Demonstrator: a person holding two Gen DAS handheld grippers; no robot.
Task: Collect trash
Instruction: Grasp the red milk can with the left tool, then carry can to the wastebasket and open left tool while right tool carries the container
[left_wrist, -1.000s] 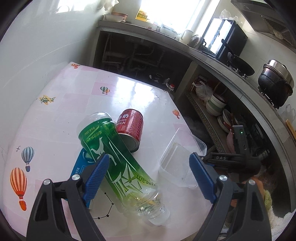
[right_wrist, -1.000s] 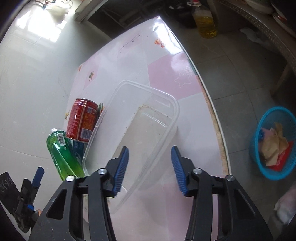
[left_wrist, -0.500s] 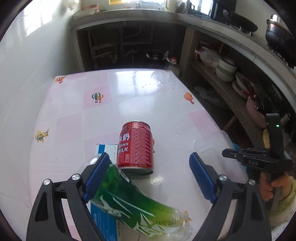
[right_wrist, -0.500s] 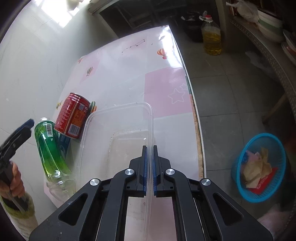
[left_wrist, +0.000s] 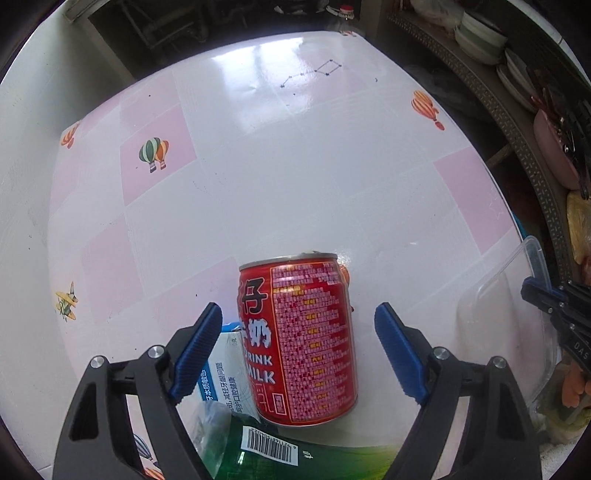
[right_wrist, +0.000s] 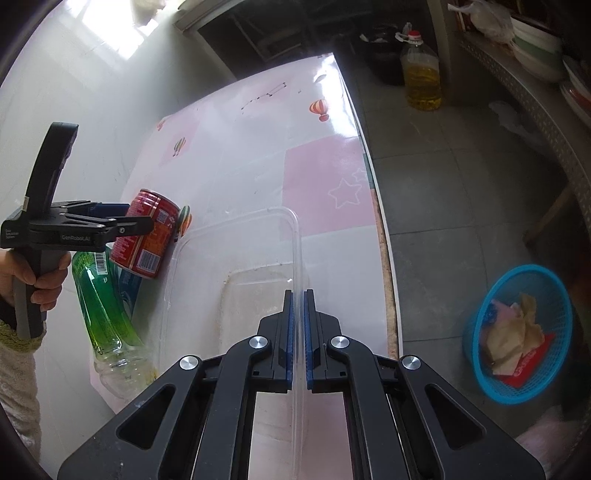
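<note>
A red milk-drink can (left_wrist: 295, 339) lies on the pink and white table (left_wrist: 258, 177). My left gripper (left_wrist: 299, 350) points down over the can, one finger on each side. Its jaws are closing, and the pads stand clear of the can. A blue and white box (left_wrist: 225, 369) and a green bottle (left_wrist: 306, 458) lie against the can's near side. My right gripper (right_wrist: 298, 295) is shut on the thin side wall of a clear plastic container (right_wrist: 258, 280). The right wrist view shows the can (right_wrist: 147, 236), the bottle (right_wrist: 99, 295) and the left gripper (right_wrist: 133, 218) at the left.
A blue basket (right_wrist: 517, 332) holding crumpled paper stands on the floor right of the table edge (right_wrist: 384, 258). An oil bottle (right_wrist: 421, 77) is on the floor further back. Shelves with bowls (left_wrist: 480, 37) run along the right. A hand (right_wrist: 40, 273) holds the left gripper's handle.
The left gripper swung from the green bottle to the red can and tipped downward. The right gripper closed on the clear container's side wall.
</note>
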